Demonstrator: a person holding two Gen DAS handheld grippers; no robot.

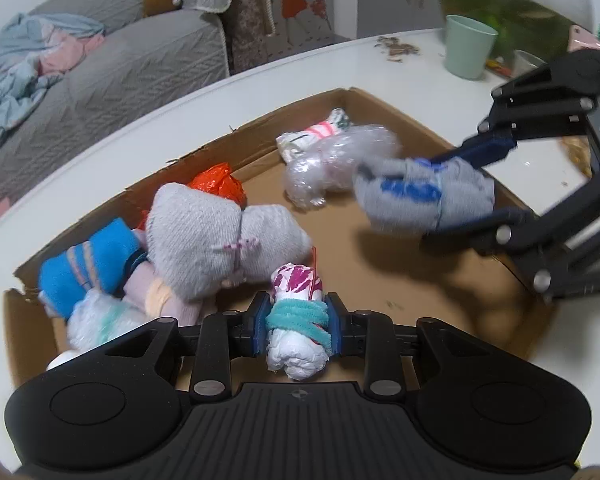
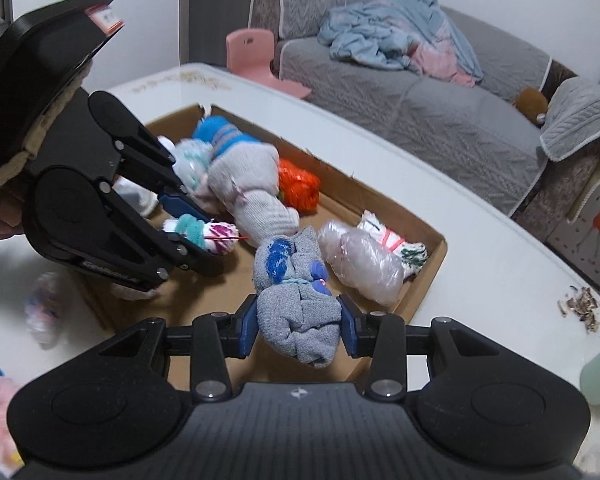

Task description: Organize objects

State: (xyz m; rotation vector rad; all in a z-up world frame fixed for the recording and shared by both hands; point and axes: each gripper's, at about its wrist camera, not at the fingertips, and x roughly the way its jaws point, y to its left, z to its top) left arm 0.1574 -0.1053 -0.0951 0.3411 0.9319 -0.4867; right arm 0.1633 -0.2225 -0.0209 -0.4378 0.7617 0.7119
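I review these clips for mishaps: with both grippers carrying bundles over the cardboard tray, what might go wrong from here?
1. The left gripper pinches the white bundle only at its teal band; it might slip out.
2. The right gripper with the grey sock bundle is close to the left one; they may collide.
3. The cardboard tray has low walls; a bundle dropped near the clear plastic bundle could roll out.

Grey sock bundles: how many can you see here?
2. The large grey sock bundle lies in the cardboard box among other bundles; the grey-and-blue sock bundle is held above the box in the right gripper. Others may be hidden in the pile.
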